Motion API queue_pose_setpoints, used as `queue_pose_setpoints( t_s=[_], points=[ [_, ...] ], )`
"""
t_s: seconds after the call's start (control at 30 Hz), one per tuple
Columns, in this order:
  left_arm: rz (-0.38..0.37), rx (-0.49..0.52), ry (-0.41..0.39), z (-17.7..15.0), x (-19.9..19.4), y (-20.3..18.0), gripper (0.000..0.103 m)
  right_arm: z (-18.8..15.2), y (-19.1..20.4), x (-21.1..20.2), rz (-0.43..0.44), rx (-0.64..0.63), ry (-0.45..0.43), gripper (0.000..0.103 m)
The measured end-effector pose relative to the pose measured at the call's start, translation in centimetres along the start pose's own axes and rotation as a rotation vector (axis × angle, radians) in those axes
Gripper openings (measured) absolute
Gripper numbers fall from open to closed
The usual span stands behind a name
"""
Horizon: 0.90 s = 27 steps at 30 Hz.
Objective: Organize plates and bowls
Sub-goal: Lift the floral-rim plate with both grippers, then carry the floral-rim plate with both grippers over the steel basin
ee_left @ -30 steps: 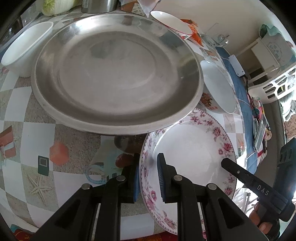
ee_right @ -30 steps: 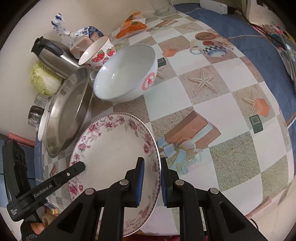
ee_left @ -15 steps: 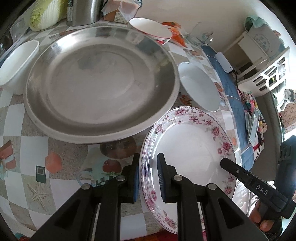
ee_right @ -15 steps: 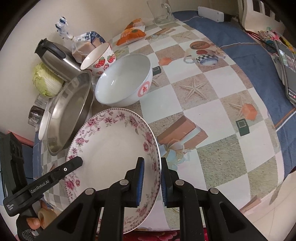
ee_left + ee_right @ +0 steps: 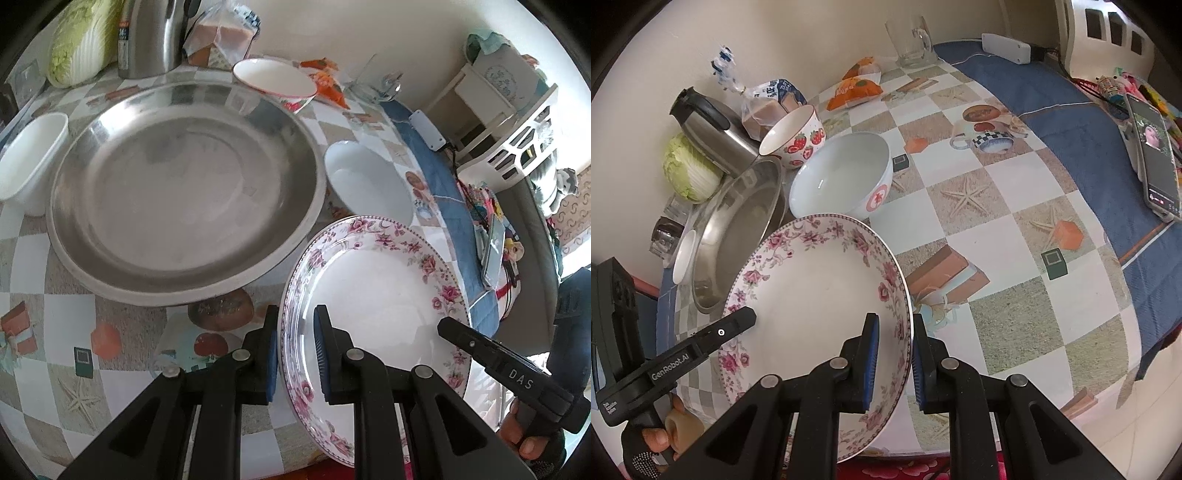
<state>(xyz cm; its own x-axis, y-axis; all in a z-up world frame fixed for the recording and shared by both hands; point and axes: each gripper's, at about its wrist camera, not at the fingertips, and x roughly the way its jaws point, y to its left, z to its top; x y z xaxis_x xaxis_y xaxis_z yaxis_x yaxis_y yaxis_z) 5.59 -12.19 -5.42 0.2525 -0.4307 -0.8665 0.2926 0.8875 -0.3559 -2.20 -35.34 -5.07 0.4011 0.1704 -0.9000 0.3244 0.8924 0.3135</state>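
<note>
Since a second ago I've raised the floral plate (image 5: 384, 295) clear of the table, and the steel pan (image 5: 184, 188) now sits farther off in the left wrist view; before, the plate's far rim was tucked right under the pan's edge, and now there's a visible gap. More of the back of the table shows too: kettle (image 5: 151, 37), cabbage (image 5: 79, 40).

Left gripper (image 5: 295, 350): narrow, jaws pinched on the plate's left rim, blue pads either side of the rim. Right gripper (image 5: 892, 358): same, narrow, clamped on the opposite right rim. So both hold the one plate, edge to edge, and it looks lifted and tilted a bit, near the front table edge. Can't tell exactly how high.

Key relation for the next move: the pan lies ahead and to the left of the plate, on the left gripper's side, so the left arm is the nearer one. The white bowl (image 5: 842, 177) sits just beyond the plate's far rim, between plate and strawberry bowl (image 5: 796, 134). A small white dish (image 5: 29, 158) is at the pan's far left.

My guess is the plate goes into or onto the pan, which means carrying it forward-left and keeping it level between both grips. Risk: the far rim clips the pan wall or the white bowl on the way.
</note>
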Motion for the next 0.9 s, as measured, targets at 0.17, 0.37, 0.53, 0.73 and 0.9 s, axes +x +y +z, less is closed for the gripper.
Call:
queue_pose_setpoints(
  t_s=[0.17,0.37,0.53,0.73,0.9],
  points=[
    [-0.014,0.010,-0.038,0.2,-1.0,-0.1,0.018,0.1,0.2,-0.8,0.000,-0.005,-0.022,0.018],
    [-0.030,0.002,-0.099,0.9,-2.9,0.2,0.018,0.8,1.2,-1.5,0.004,-0.029,-0.042,0.018],
    [-0.029,-0.039,-0.130,2.3,-3.8,1.4,0.018,2.2,2.7,-1.6,0.019,-0.055,-0.051,0.018],
    [-0.001,-0.081,-0.179,4.9,-5.3,3.4,0.018,4.8,5.7,-1.1,0.047,-0.086,-0.058,0.018],
    [0.018,-0.113,-0.208,7.4,-5.9,5.5,0.018,7.2,8.4,-0.4,0.093,-0.103,-0.070,0.018]
  ],
)
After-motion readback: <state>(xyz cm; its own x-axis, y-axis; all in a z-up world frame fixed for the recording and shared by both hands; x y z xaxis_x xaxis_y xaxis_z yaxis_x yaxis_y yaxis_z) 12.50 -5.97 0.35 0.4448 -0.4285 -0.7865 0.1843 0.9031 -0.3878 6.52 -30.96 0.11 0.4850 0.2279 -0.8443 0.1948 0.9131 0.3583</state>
